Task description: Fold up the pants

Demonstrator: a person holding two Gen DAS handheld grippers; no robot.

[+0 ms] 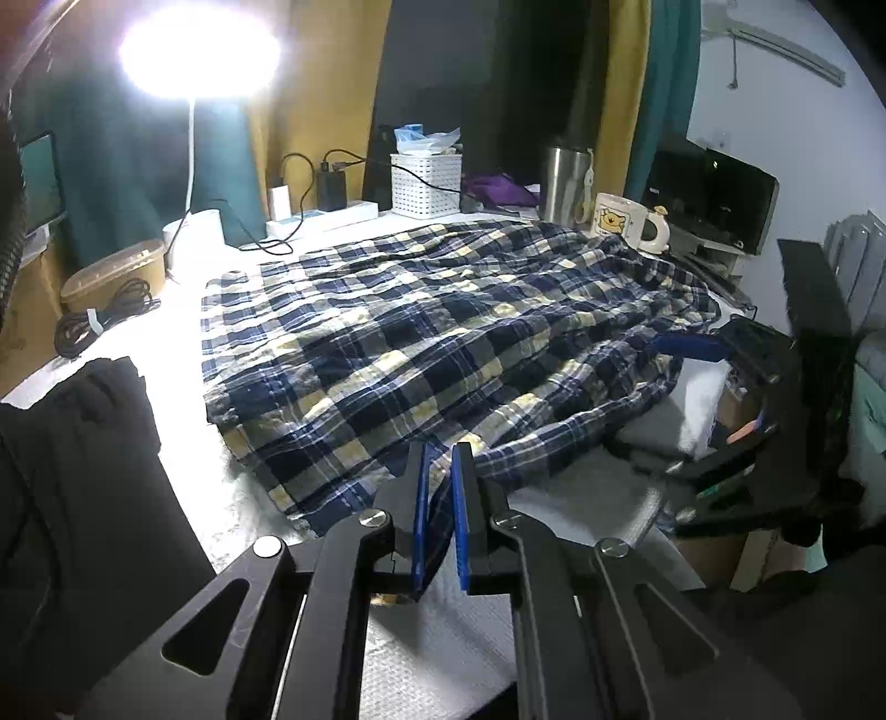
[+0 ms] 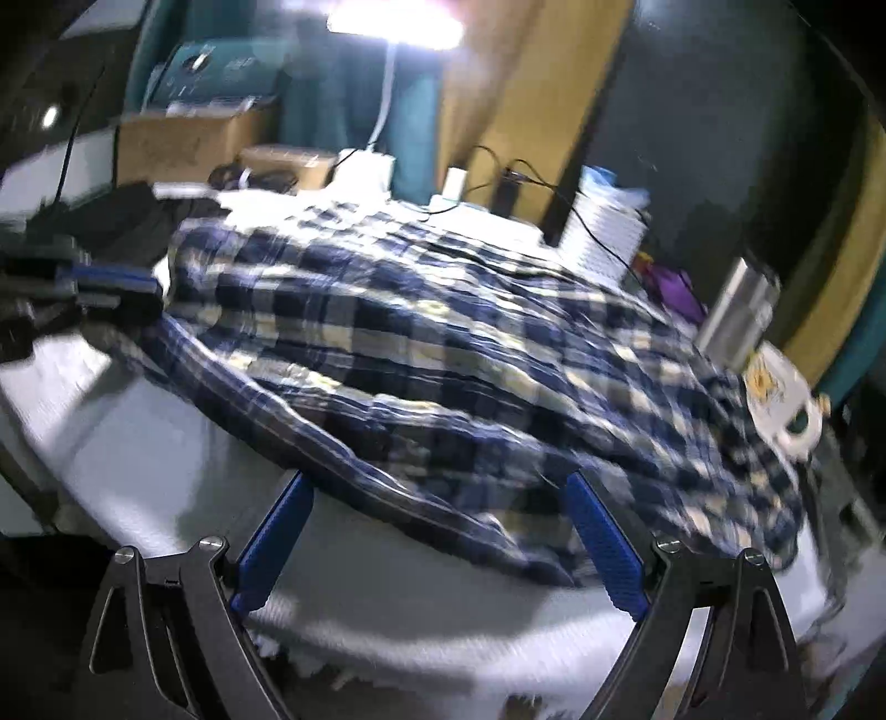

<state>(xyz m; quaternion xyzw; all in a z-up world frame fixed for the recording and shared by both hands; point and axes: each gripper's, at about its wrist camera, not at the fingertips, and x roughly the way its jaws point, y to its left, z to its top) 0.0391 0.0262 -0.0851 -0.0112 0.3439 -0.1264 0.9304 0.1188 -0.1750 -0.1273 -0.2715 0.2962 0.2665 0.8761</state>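
Note:
Blue, white and yellow plaid pants (image 1: 432,343) lie spread and wrinkled over a white cloth-covered table (image 1: 166,354). My left gripper (image 1: 441,459) is shut on the near hem of the pants, a strip of plaid pinched between its blue pads. The right gripper (image 1: 714,346) shows at the right edge of the pants in the left wrist view. In the blurred right wrist view, my right gripper (image 2: 434,482) stands open just at the near edge of the pants (image 2: 470,354), with nothing pinched. The left gripper (image 2: 111,285) appears there at the far left.
At the back stand a bear mug (image 1: 626,221), a steel tumbler (image 1: 565,185), a white basket (image 1: 425,185), chargers with cables (image 1: 332,188) and a bright lamp (image 1: 194,50). A paper bowl (image 1: 113,271) and coiled cable (image 1: 105,321) sit at left, dark folded cloth (image 1: 105,410) nearer.

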